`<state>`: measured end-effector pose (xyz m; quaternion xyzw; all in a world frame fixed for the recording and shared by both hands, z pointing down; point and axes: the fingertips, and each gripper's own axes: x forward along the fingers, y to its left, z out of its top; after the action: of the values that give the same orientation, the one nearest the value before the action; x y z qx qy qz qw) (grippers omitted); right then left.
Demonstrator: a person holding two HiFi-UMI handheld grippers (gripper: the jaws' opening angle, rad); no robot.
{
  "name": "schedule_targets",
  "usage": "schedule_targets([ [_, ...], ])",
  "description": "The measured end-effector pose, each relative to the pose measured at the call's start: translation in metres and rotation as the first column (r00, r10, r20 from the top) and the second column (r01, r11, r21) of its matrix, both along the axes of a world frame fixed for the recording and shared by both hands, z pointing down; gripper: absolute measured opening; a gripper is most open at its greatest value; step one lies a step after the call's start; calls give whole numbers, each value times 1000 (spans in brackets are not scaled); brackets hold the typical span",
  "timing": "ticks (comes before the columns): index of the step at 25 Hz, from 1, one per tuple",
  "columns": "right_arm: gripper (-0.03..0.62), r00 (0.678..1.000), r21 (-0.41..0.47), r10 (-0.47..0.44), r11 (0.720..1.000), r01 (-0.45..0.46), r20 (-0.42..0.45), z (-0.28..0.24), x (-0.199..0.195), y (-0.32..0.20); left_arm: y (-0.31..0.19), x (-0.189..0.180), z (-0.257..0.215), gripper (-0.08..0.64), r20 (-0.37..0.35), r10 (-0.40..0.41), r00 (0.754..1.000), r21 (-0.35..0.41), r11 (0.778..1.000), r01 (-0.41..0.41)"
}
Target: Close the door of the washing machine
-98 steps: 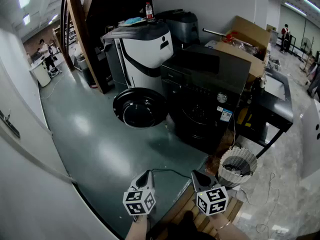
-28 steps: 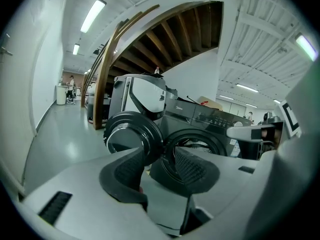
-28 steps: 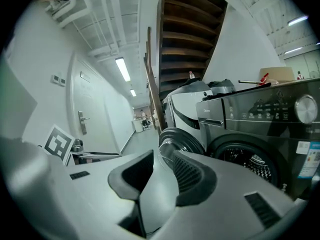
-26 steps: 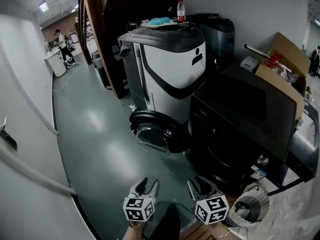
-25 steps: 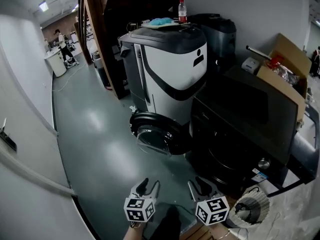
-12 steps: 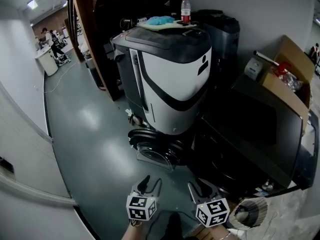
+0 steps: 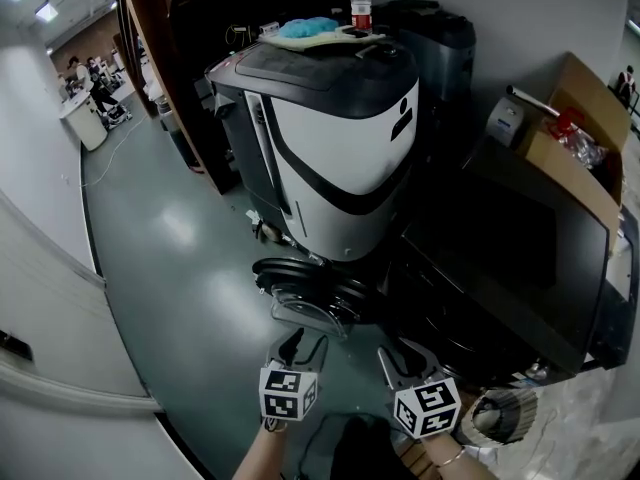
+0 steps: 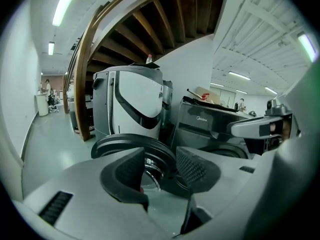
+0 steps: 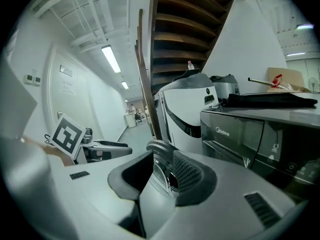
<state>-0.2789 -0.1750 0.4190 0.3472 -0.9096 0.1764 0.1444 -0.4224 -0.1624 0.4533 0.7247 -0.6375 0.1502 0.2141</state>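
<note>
Head view: the round door (image 7: 305,286) hangs open beside the black washing machine (image 7: 500,258), near both grippers. The left gripper (image 7: 293,346) fingers are opening, empty; the right gripper (image 7: 408,358) fingers stand apart, holding nothing.

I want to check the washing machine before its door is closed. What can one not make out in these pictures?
- Inside of the washing machine: in the head view its front lies in shadow and is seen steeply from above.
- Hinge of the door: in the head view it is lost in the dark where the door meets the machine.
- Label of the bottle: in the head view the print is too small.
</note>
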Motion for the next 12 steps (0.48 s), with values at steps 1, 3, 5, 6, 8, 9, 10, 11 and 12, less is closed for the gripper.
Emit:
schedule_targets([
  [1, 115, 1000, -4, -2, 1000, 2, 2, 1, -2, -4, -7, 0, 2, 210, 12, 12, 1000, -9, 1000, -12],
  [3, 115, 1000, -8, -11, 1000, 11, 3, 3, -5, -11, -23, -2, 7, 212, 36, 38, 999, -25, 999, -37],
  [5, 115, 1000, -16, -17, 1000, 17, 3, 8, -8, -19, -41, -4, 11, 213, 57, 76, 995, -45, 996, -74],
  [6, 115, 1000, -21, -18, 1000, 18, 4, 11, -9, -24, -50, -4, 14, 213, 72, 100, 992, -57, 994, -96],
  [8, 115, 1000, -32, -16, 999, 16, 6, 17, -11, -33, -68, -7, 21, 216, 124, 154, 980, -87, 986, -144],
  [9, 115, 1000, -38, -14, 999, 14, 7, 20, -11, -37, -77, -8, 25, 216, 159, 184, 970, -106, 980, -169],
  [10, 114, 1000, -44, -12, 999, 12, 8, 23, -11, -41, -86, -10, 30, 216, 194, 218, 957, -126, 973, -196],
  [11, 115, 1000, -50, -10, 999, 10, 10, 26, -12, -45, -94, -11, 34, 216, 222, 252, 942, -147, 964, -223],
  [12, 115, 1000, -54, -9, 998, 10, 11, 29, -12, -48, -102, -12, 38, 216, 245, 287, 926, -169, 953, -251],
])
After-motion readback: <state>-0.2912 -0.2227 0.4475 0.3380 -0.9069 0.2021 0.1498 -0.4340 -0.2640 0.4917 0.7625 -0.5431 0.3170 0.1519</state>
